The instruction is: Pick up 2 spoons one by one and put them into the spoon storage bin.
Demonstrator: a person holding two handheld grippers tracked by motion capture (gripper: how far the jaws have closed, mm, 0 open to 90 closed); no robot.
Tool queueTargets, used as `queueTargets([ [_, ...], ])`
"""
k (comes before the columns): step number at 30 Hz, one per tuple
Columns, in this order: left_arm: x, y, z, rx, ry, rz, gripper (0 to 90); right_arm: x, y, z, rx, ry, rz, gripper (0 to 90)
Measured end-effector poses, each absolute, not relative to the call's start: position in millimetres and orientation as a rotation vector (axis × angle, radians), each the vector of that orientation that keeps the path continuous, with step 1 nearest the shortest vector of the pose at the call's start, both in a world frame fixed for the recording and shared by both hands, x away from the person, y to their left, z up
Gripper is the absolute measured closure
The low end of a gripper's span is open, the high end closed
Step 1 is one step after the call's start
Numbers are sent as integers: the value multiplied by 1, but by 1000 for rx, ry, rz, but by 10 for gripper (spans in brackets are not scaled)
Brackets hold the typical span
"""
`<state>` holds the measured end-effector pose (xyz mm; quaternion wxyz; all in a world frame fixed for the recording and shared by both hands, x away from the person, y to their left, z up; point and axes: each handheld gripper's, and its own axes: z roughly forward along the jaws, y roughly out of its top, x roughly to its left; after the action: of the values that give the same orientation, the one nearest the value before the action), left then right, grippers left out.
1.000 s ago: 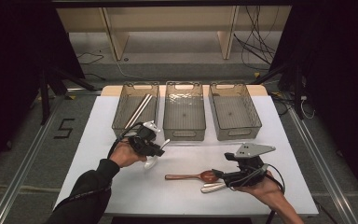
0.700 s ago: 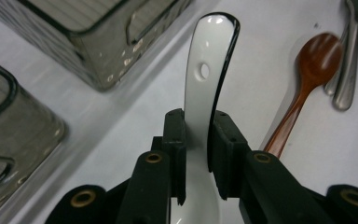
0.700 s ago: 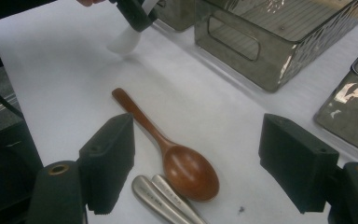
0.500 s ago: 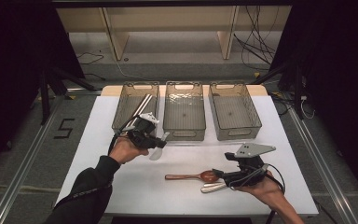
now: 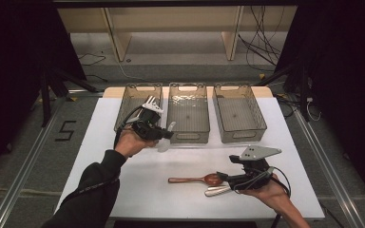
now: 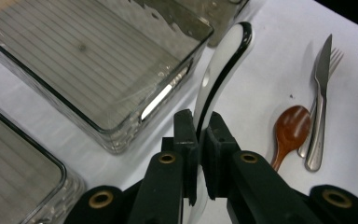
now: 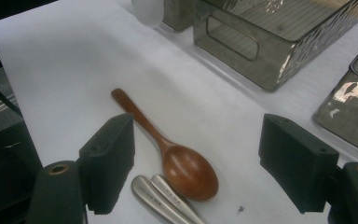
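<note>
Nearest the person, the right gripper hung with its jaws wide apart and nothing between them, low over the wooden spoon on the white table. Two steel handles lay just beside the spoon's bowl; the left gripper view showed them as a knife and a fork.

Farther in, the left gripper had its jaws clamped tight on a white utensil with a black edge, probably a serving spoon or spatula, though its far end was hard to make out. The pads gripped it low on the handle, so most of it stuck out beyond them, close to the front wall of the middle bin.

Beyond stood three clear bins in a row; the left bin seemed to hold some long pieces, and the right bin looked empty.

To do this step well, the left hand should carry the utensil clear above the rim, line its length up with the bin's long side, lower it near the floor, and only then release it. A grip so far from the middle could let it swing, so slow travel would help.
</note>
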<state>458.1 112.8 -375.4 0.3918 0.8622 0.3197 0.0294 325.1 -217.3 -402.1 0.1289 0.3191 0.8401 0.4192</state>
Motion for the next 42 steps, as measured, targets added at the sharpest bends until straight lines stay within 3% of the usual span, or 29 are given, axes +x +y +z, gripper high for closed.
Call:
queueTargets([
  [42, 514, 80, -339, 2097, 859, 144, 847, 325, -218, -402, 923, 2441, 1229, 277],
])
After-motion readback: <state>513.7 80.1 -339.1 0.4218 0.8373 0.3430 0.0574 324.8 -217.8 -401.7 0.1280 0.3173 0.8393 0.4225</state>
